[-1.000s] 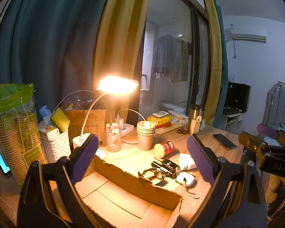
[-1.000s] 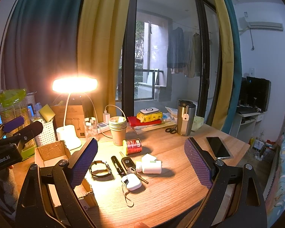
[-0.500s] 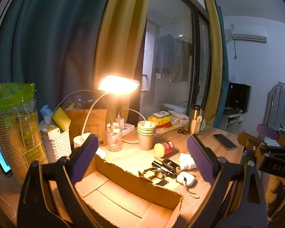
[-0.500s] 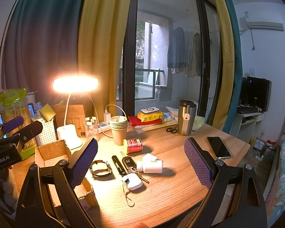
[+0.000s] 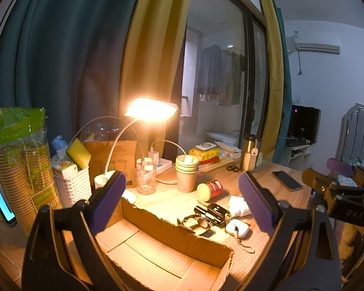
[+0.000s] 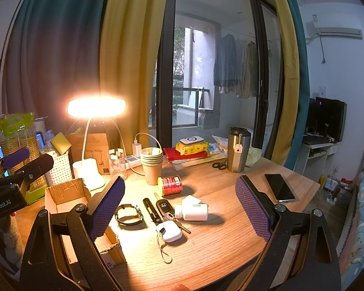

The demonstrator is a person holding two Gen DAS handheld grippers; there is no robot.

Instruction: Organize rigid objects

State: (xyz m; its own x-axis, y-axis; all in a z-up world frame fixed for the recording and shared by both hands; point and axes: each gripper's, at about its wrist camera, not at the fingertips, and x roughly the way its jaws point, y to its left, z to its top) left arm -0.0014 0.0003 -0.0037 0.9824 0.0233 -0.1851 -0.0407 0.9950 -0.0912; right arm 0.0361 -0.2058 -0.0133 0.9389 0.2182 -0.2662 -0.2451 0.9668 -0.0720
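Note:
An open cardboard box (image 5: 162, 249) lies on the wooden desk below my left gripper (image 5: 182, 201), which is open and empty above it. The box also shows in the right wrist view (image 6: 65, 194). Right of it lie a watch (image 6: 129, 214), a black flashlight (image 6: 151, 209), a car key (image 6: 163, 206), a white earbud case (image 6: 171, 234), a white pill bottle (image 6: 193, 212) and a red can (image 6: 171, 185) on its side. My right gripper (image 6: 182, 208) is open and empty, above and in front of these items.
A lit desk lamp (image 6: 88, 167), a stack of paper cups (image 6: 152, 167), a steel tumbler (image 6: 237, 150), a phone (image 6: 279, 186), scissors (image 6: 219, 165), books (image 6: 186, 155) and a white basket (image 6: 58, 167) stand around the desk. Curtains and a window are behind.

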